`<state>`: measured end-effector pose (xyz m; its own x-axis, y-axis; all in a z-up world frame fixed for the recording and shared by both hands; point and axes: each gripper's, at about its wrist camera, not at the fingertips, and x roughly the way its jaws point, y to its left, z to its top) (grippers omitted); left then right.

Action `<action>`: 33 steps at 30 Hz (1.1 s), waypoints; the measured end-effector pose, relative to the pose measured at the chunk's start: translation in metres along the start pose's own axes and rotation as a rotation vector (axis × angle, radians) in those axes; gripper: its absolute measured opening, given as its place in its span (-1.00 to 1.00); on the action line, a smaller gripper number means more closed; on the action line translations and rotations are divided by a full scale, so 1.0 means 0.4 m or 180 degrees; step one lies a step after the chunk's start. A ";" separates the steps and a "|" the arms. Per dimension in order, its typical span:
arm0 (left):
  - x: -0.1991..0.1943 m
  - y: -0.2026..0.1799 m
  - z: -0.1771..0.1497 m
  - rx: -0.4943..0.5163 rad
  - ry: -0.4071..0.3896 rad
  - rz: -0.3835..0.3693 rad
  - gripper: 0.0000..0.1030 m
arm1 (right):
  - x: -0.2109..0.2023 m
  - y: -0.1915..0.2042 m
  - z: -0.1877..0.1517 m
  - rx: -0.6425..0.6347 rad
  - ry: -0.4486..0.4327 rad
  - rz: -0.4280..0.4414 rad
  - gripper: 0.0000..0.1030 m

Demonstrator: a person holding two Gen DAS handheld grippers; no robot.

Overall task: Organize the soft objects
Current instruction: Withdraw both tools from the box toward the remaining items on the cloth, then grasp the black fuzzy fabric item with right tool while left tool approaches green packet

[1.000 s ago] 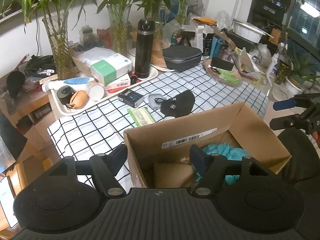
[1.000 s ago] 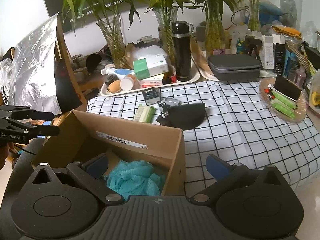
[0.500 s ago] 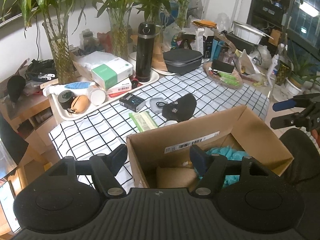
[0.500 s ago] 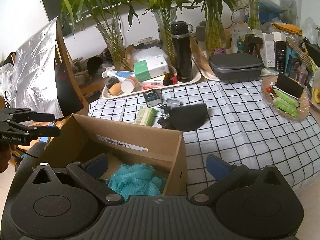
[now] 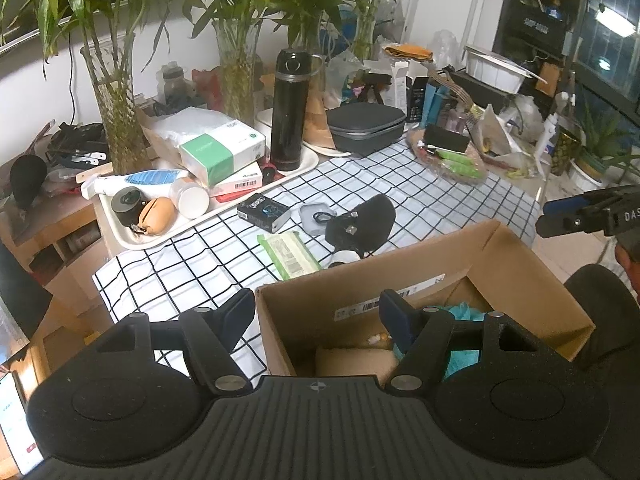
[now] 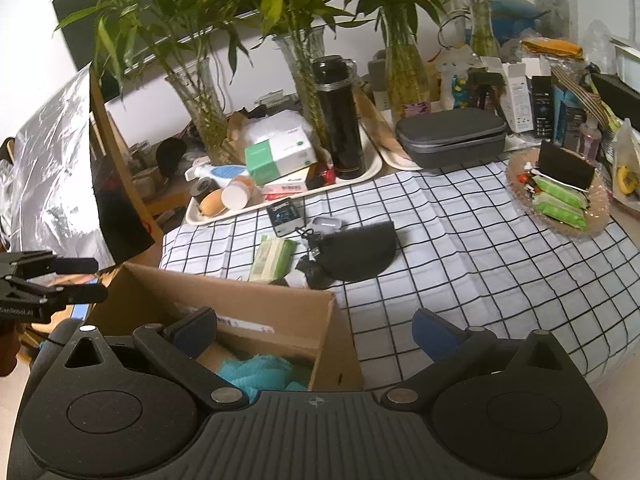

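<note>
While both grippers are hovering at the box [image 5: 420,264], left gripper [image 5: 318,312] and right gripper [image 6: 316,330] are sitting spread wide, gripping nothing. Teal cloth [image 6: 260,372] is lying inside the box at 6 o'clock. Black pouch [image 6: 356,250] is resting on the checked tablecloth [image 6: 460,248] at 12 o'clock, beyond the box.

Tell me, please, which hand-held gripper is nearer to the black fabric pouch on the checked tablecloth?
Probably right, narrowly. The right hand-held gripper straddles the brown cardboard box corner nearest the black fabric pouch; the left hand-held gripper straddles the farther box corner.
</note>
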<state>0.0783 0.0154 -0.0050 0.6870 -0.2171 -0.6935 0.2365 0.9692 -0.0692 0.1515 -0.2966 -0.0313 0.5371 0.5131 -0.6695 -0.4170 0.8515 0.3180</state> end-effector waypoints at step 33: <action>0.142 0.124 0.073 -0.0084 -0.0207 -0.0141 0.32 | 0.257 -0.175 0.072 0.0470 -0.0015 0.0005 0.95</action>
<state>0.1491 0.0478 -0.0271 0.7197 -0.2662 -0.6412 0.2501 0.9610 -0.1182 0.2569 -0.3003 -0.1030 0.5402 0.5147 -0.6659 -0.3055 0.8572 0.4147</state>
